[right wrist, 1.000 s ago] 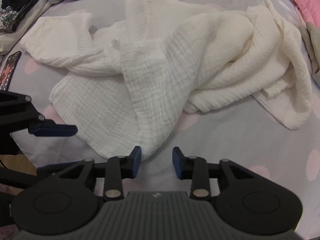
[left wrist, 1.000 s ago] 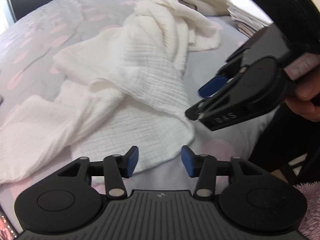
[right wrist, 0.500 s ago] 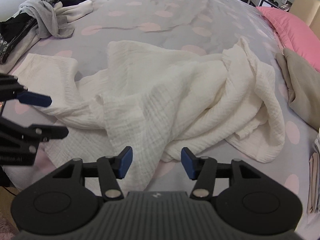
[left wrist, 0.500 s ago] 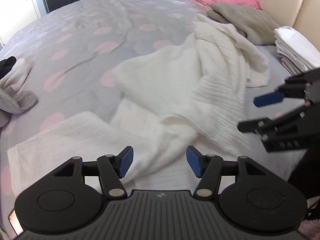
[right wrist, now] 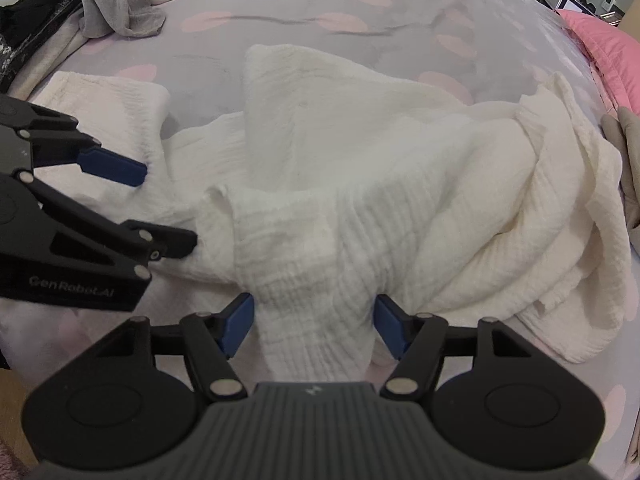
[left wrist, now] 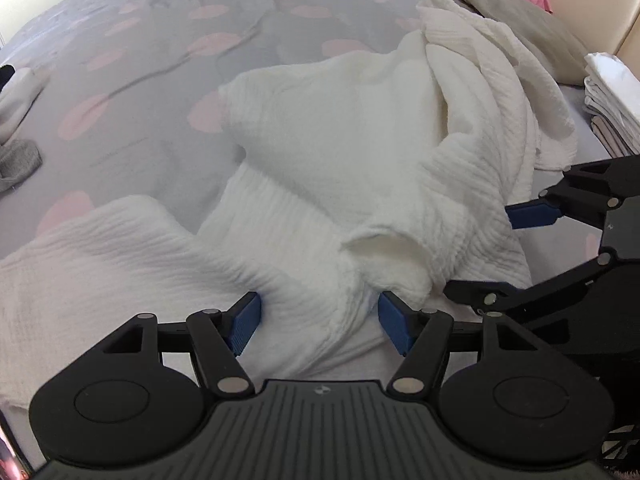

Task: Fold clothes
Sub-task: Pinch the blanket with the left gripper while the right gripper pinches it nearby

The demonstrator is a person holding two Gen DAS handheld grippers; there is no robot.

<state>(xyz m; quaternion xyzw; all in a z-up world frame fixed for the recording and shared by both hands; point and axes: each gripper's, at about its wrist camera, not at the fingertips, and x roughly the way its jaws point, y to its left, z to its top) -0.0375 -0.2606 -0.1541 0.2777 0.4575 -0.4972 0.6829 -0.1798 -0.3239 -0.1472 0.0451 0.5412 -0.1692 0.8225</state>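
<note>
The crumpled white garment [left wrist: 360, 184] fills the middle of both views, its raised folds heaped toward the right. Bare bedspread [left wrist: 160, 80] lies open across the upper left of the left wrist view. A stack of folded laundry [left wrist: 612, 108] and a grey pillow [left wrist: 520, 20] block the upper right. In the right wrist view, a pile of clothes [right wrist: 80, 12] crowds the upper left corner.

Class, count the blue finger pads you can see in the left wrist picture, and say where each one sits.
3: two on the left gripper at the bottom, flanking the white garment; one on the right gripper at the right edge. Its other pad is hidden.
</note>
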